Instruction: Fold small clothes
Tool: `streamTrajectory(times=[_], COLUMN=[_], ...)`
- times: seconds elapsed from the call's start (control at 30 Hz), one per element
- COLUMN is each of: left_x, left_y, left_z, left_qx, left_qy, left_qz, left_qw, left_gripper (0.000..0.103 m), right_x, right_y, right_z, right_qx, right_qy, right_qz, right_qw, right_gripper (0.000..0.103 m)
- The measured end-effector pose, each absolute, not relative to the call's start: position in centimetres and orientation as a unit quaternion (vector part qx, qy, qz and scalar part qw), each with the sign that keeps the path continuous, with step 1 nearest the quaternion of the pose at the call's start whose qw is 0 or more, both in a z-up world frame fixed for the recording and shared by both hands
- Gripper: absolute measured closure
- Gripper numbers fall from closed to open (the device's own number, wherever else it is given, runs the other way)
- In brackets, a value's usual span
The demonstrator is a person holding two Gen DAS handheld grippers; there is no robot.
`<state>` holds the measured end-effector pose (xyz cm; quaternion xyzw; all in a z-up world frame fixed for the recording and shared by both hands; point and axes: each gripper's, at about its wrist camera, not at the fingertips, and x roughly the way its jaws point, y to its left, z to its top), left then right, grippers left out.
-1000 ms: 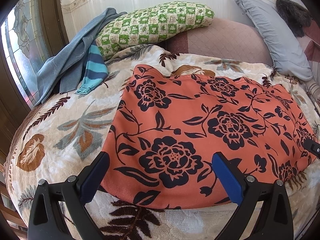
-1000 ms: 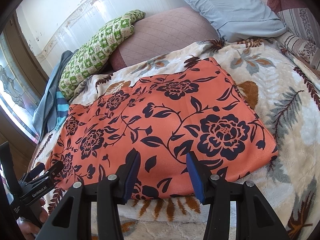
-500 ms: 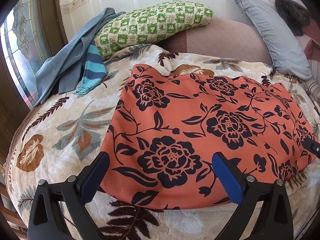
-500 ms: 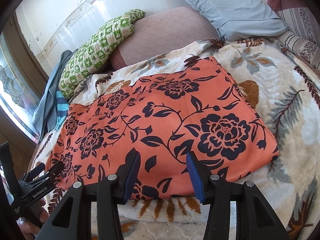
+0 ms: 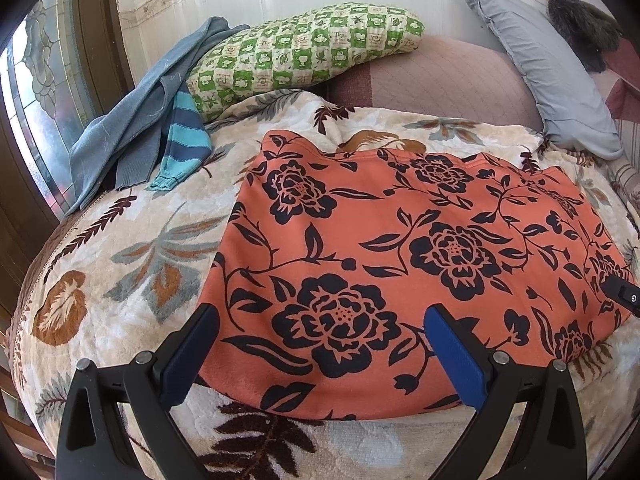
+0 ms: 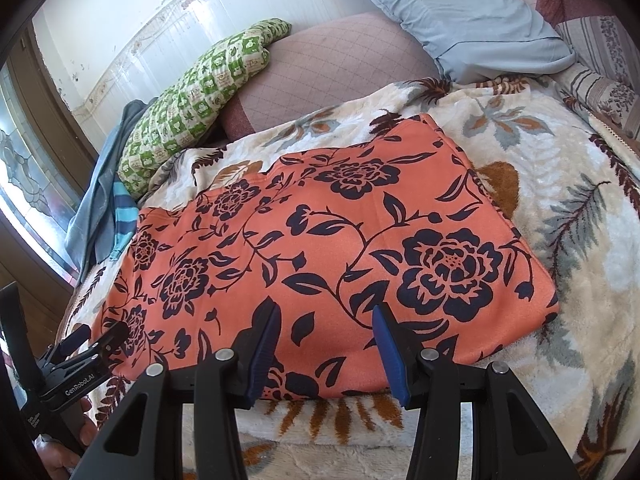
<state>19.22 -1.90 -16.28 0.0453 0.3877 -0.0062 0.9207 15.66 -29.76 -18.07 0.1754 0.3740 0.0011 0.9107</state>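
An orange garment with dark flowers (image 5: 400, 248) lies spread flat on the bed, also in the right wrist view (image 6: 340, 248). My left gripper (image 5: 320, 344) is open wide and empty, hovering above the garment's near edge towards its left end. My right gripper (image 6: 326, 336) is open and empty, above the near edge around the middle. The left gripper also shows at the lower left of the right wrist view (image 6: 96, 336). The right gripper's tip shows at the right edge of the left wrist view (image 5: 620, 294).
The bed has a cream leaf-pattern blanket (image 5: 120, 264). A blue-grey garment with a striped sleeve (image 5: 160, 140) lies at the far left by the window. A green checked pillow (image 5: 304, 56), a pink cushion (image 5: 440, 80) and a grey pillow (image 5: 548, 68) lie behind.
Both grippers have hardly moved. The left wrist view has shifted slightly, so the garment sits a little lower and further left. The garment lies as before.
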Motion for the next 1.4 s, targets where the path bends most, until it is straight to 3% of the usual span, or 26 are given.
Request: streamTrajectory(times=[1.4], left_x=[19.12], left_y=[-2.01], left_z=[-16.05], left_qx=[0.046], left_qy=[0.384], left_qz=[-0.008], left_qw=[0.922], left_gripper=[0.001], right_x=[15.59], right_y=[-30.36], right_z=[-17.8], right_qx=[0.177], right_qy=[0.372], right_qz=[-0.01], right_qw=[0.911], right_gripper=[0.052])
